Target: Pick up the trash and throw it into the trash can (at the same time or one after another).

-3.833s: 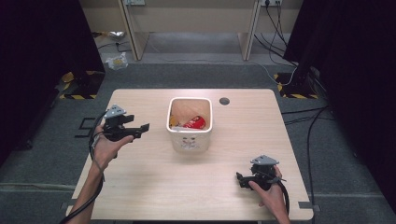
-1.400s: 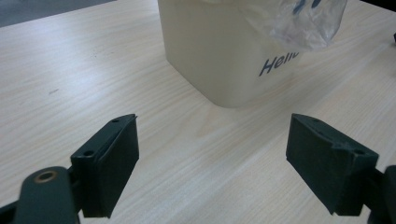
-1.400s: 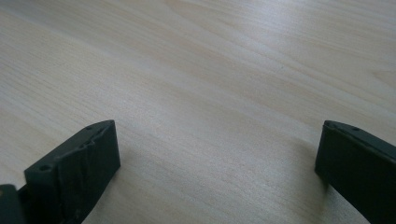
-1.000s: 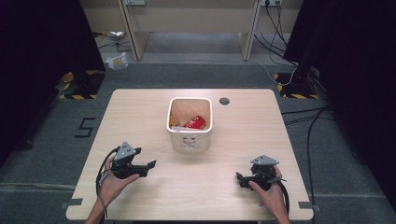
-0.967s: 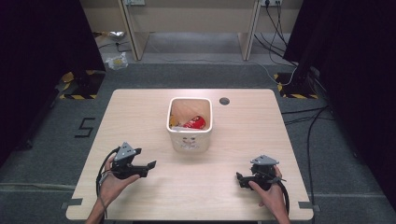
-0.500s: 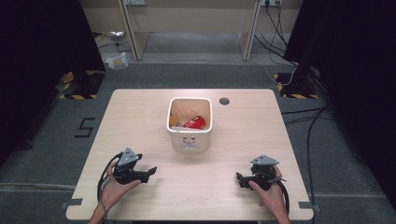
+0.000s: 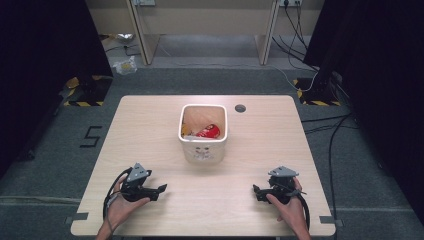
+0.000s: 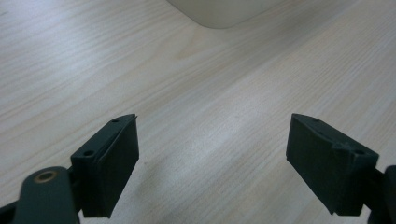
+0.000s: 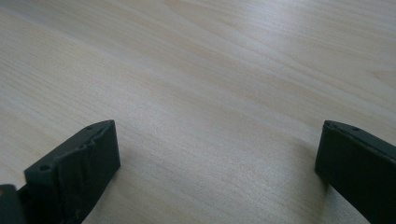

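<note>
A white square bin [image 7: 203, 149] stands mid-table and holds a red packet [image 7: 208, 131] and something yellow beside it. My left gripper [image 7: 161, 189] rests low at the table's front left, pointing right, open with nothing between its jaws; in the left gripper view [image 8: 212, 156] its jaws stand wide over bare wood, with the bin's base [image 8: 224, 9] ahead. My right gripper [image 7: 256, 191] sits at the front right, pointing left, also open and empty. The right gripper view [image 9: 217, 158] has both jaws spread above plain tabletop.
The light wooden table [image 7: 150, 125] has a round cable hole [image 7: 240, 108] behind the bin. Grey carpet surrounds it, with cables [image 7: 330, 130] on the right and a floor mark "5" [image 7: 91, 136] on the left. Desk legs stand at the back.
My left gripper has drawn back from the table's left middle toward the front edge and settled low. The right gripper has stayed put.
</note>
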`<move>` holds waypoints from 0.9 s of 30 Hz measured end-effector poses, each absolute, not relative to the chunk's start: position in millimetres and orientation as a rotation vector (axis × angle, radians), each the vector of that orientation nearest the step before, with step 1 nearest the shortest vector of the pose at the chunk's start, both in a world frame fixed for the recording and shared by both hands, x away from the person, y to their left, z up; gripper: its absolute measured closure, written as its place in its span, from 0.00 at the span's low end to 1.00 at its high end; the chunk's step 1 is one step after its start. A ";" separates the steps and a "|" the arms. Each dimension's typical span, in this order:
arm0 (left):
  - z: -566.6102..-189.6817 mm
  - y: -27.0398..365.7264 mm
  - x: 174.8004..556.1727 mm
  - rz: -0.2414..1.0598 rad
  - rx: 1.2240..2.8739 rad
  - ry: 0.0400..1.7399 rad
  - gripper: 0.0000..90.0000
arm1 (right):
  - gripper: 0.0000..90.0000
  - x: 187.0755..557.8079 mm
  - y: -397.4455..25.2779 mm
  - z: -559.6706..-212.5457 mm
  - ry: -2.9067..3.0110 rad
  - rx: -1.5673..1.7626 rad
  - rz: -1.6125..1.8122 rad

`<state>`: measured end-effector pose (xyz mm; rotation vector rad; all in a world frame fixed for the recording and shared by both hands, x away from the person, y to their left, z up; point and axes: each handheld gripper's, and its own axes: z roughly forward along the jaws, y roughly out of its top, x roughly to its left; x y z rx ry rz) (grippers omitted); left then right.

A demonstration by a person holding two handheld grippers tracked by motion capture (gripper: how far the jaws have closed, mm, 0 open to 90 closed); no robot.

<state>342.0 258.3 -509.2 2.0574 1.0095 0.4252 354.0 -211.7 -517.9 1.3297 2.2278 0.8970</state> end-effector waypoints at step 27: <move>-522.5 261.1 333.1 0.424 2.120 1.019 0.17 | 0.00 353.7 -211.5 -517.9 2.225 1.334 0.897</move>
